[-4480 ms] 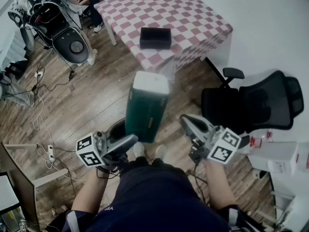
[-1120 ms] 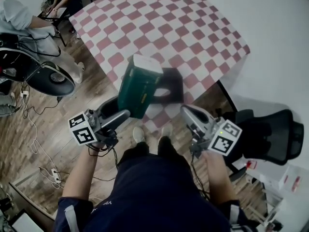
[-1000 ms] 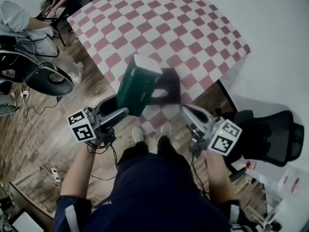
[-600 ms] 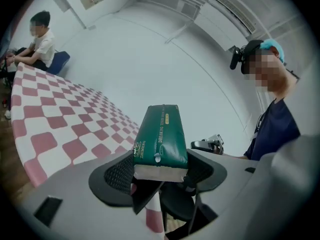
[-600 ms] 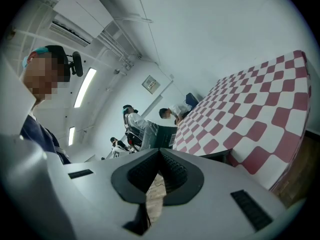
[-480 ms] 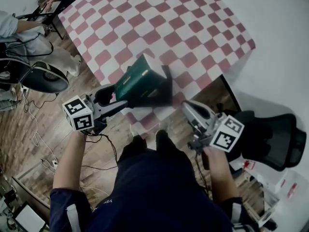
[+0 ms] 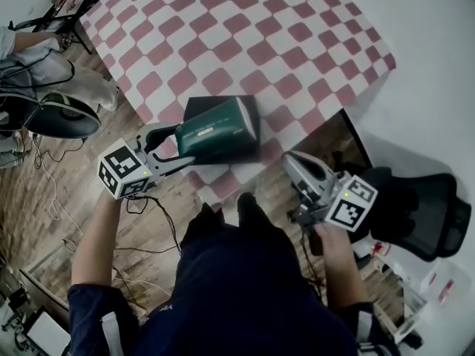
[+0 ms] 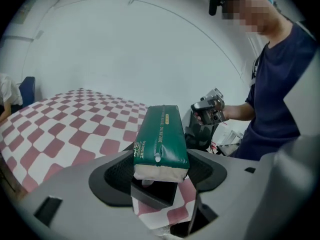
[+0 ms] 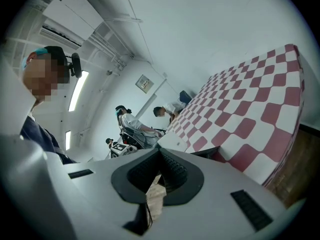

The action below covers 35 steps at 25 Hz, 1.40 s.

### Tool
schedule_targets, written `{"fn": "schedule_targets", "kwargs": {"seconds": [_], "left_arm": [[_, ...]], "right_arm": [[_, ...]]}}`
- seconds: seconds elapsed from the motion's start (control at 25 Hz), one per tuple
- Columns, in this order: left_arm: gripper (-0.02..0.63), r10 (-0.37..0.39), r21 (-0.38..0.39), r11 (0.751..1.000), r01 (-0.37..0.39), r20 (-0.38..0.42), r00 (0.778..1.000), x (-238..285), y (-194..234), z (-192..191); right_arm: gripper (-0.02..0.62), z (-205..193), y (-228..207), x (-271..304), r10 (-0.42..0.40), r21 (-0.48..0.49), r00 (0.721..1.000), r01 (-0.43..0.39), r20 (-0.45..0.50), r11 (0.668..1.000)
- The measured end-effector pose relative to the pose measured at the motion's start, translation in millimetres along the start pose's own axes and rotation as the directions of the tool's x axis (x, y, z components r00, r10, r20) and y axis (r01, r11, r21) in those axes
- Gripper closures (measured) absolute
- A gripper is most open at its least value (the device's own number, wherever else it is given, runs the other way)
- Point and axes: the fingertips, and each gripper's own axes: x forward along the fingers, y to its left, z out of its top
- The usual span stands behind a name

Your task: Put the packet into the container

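Observation:
A dark green packet with a white end lies almost flat over the black container, which sits near the front edge of the red-and-white checked table. My left gripper is shut on the packet's near end. In the left gripper view the packet points away between the pads, with the container right under it. I cannot tell whether the packet touches the container. My right gripper hangs off the table's near right corner, shut and empty, and its pads meet with nothing between them.
A black office chair stands on the right behind my right gripper. Seated people and a round device are at the upper left. Cables run over the wooden floor on the left. The person's legs are below the table edge.
My left gripper has carried the packet forward to the table and tipped it from steeply tilted to nearly flat over the container. The right gripper has stayed beside the table edge.

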Motion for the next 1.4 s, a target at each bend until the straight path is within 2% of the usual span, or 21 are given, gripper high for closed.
{"fn": "schedule_targets", "kwargs": {"seconds": [0.2,0.4,0.64,0.8,1.04,1.28,1.4], "left_arm": [[0.267,0.028,0.161,0.987,-0.01,-0.11,0.994,11,-2,-8],[0.267,0.056,0.271,0.962,-0.002,-0.19,0.98,25,-3,-15],[0.267,0.1,0.388,0.922,0.013,-0.268,0.958,38,-2,-22],[0.267,0.141,0.473,0.881,0.03,-0.321,0.937,46,-3,-31],[0.267,0.175,0.537,0.841,0.061,-0.377,0.91,59,-3,-45],[0.267,0.195,0.547,0.835,0.062,-0.4,0.896,66,4,-57],[0.267,0.21,0.563,0.824,0.064,-0.408,0.888,70,5,-60]], "right_arm": [[0.578,-4,-6,-2,-0.011,0.013,1.0,0.011,-0.004,1.0],[0.578,-7,-10,-4,-0.015,0.027,1.0,0.015,-0.006,1.0],[0.578,-12,-19,-8,-0.02,0.042,1.0,0.02,-0.008,0.999],[0.578,-11,-21,-9,-0.019,0.041,1.0,0.02,-0.008,0.999],[0.578,-12,-26,-12,-0.018,0.055,1.0,0.019,-0.01,0.998],[0.578,-16,-32,-12,-0.029,0.061,0.999,0.03,-0.017,0.998],[0.578,-17,-33,-12,-0.029,0.061,0.999,0.03,-0.017,0.998]]}}
